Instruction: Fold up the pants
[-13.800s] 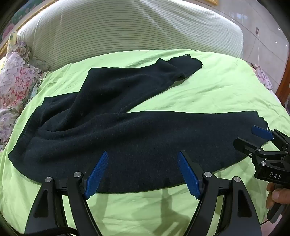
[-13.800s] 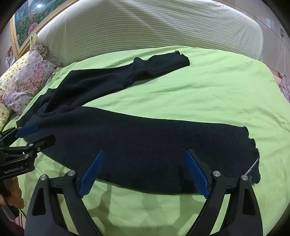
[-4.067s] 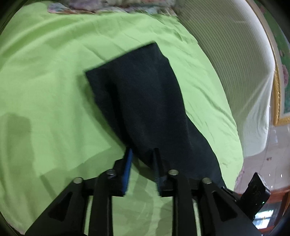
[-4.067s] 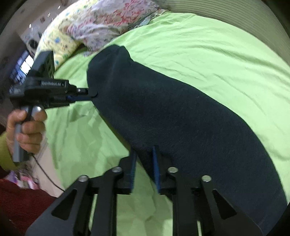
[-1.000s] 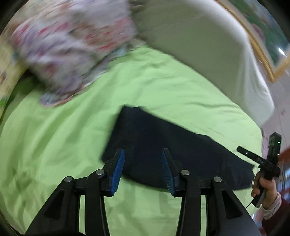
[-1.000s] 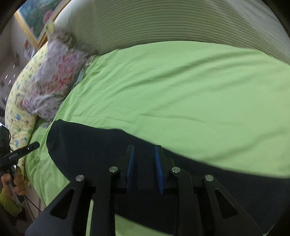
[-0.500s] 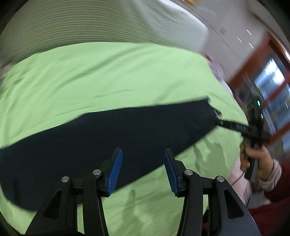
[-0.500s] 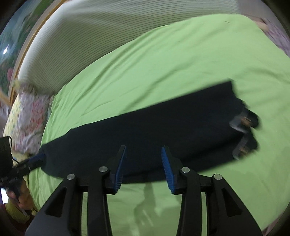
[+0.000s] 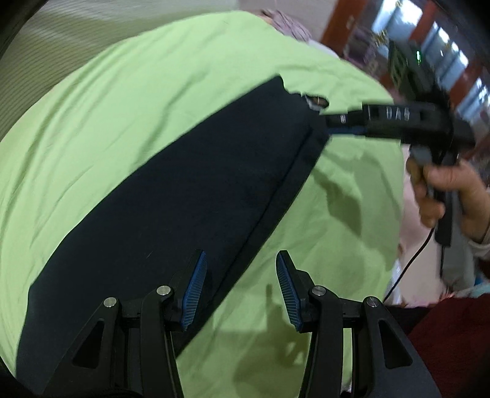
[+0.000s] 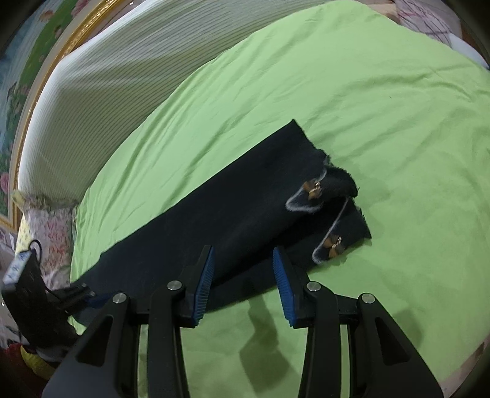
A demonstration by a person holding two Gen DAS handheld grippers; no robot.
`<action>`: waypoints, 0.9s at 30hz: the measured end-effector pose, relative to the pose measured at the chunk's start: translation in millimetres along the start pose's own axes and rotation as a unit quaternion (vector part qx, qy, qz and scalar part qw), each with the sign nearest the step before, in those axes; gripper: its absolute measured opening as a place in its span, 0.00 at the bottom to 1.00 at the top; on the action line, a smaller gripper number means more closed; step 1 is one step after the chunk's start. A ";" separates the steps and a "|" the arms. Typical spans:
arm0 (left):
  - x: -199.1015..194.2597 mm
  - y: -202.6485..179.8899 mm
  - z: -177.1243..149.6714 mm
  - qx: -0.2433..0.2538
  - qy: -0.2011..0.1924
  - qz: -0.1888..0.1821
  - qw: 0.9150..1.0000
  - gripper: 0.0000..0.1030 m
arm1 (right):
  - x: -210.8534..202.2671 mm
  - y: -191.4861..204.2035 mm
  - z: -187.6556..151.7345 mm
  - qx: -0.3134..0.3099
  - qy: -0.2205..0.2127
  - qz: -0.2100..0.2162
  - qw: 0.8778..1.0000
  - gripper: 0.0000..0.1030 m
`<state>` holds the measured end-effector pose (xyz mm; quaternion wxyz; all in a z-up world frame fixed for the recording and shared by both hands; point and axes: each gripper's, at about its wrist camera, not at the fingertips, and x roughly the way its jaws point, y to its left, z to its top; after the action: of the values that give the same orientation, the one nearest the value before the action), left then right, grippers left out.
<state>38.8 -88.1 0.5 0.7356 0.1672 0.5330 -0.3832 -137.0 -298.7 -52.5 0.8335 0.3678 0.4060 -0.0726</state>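
Note:
The black pants (image 9: pixel 190 189) lie on the green bed sheet (image 9: pixel 122 101), folded lengthwise with one leg on the other. In the right wrist view the pants (image 10: pixel 232 214) run diagonally, and both cuffs show grey trim and a small gold ornament (image 10: pixel 314 188). My left gripper (image 9: pixel 240 292) is open and empty over the pants' near edge. My right gripper (image 10: pixel 242 281) is open and empty above the pants near the cuffs. It also shows in the left wrist view (image 9: pixel 340 128), held by a hand at the cuff end.
A striped white headboard cushion (image 10: pixel 128 76) runs along the far side of the bed. A floral pillow (image 10: pixel 49 232) lies at the left end. The bed's edge and a pink cloth (image 9: pixel 288 24) are at the right, with dark red clothing (image 9: pixel 453 343) close by.
Both grippers have let go of the pants and opened. The pants now lie flat on the bed, and both cameras have swung toward the cuff end.

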 end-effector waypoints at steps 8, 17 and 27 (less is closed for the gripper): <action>33.9 9.3 -2.2 0.014 0.052 -0.001 0.999 0.35 | 11.1 -16.9 8.9 0.037 -0.001 0.013 0.999 0.40; 43.7 14.2 -2.7 0.027 0.066 -0.001 0.997 0.17 | 20.7 -23.6 12.8 0.058 0.001 0.024 0.998 0.40; 33.5 3.9 -2.0 0.062 0.051 0.000 0.997 0.03 | 4.3 -17.8 10.3 0.037 -0.020 0.024 0.999 0.06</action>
<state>45.0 -97.2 -31.5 0.6956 0.2315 0.5452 -0.4067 -135.2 -317.7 -61.5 0.8287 0.4062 0.3777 -0.0747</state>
